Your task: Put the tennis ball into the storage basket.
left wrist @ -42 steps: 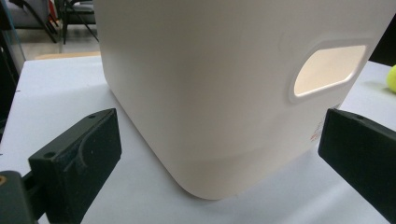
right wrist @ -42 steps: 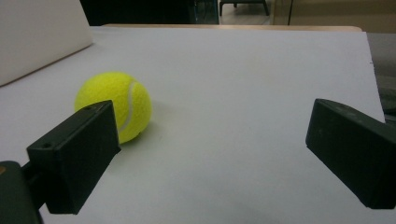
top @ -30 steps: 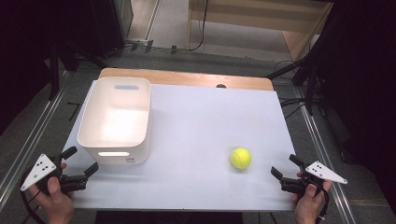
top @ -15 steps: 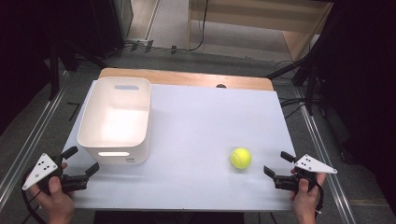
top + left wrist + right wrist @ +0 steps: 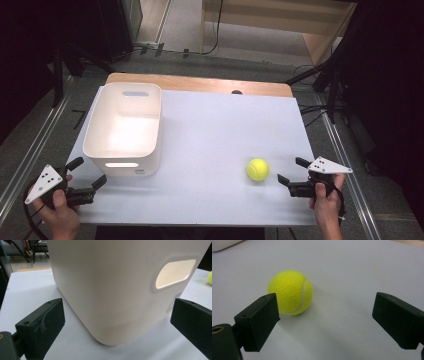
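Observation:
A yellow tennis ball lies on the white table top, front right. My right gripper is just right of it, pointing at it. Its jaws have just been opening and stand open, with nothing between them; the ball sits ahead, nearer the left jaw. A white plastic bin stands at the left, upright and empty. My left gripper is open at the bin's near left corner, a short way from its wall, holding nothing.
The ball peeks in at the right edge of the left gripper view. A wooden strip runs along the table's far edge. Metal rails flank the table on the floor. Bare table lies between bin and ball.
The right gripper has moved left toward the ball and lifted a little. Its jaws narrowed, then widened again. The left gripper, bin and ball stayed put.

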`<state>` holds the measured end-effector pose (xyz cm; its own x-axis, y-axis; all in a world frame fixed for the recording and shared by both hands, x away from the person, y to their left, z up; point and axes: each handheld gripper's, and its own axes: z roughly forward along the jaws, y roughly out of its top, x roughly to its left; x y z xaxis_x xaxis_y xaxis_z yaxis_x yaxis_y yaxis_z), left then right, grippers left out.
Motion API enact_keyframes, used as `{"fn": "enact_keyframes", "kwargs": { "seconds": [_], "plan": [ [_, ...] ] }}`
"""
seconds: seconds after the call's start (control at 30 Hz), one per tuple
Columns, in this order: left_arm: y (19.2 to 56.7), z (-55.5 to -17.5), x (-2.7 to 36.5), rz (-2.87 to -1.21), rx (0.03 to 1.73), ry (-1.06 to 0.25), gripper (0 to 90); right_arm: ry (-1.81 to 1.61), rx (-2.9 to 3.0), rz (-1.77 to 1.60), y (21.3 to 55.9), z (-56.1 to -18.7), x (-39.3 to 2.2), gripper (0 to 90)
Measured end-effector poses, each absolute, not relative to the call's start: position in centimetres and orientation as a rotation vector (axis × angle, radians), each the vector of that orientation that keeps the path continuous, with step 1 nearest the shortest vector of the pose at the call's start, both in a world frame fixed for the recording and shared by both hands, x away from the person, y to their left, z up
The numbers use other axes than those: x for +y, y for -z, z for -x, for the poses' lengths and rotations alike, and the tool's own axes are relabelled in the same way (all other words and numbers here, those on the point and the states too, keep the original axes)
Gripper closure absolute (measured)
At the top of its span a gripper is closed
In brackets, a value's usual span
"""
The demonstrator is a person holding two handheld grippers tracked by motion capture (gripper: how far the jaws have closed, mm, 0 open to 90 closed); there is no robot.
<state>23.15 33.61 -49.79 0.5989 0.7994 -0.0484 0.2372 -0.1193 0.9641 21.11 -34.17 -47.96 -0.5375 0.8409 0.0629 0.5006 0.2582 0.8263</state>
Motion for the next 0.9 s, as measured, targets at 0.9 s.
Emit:
{"fn": "enact_keyframes", "kwargs": {
  "seconds": [0.9],
  "plan": [
    [49.8,-23.2,33.6,-1.660,0.875,-0.594,0.0,-1.054,2.390,-1.118,46.3,-23.6,-31.1,0.0]
  ]
}}
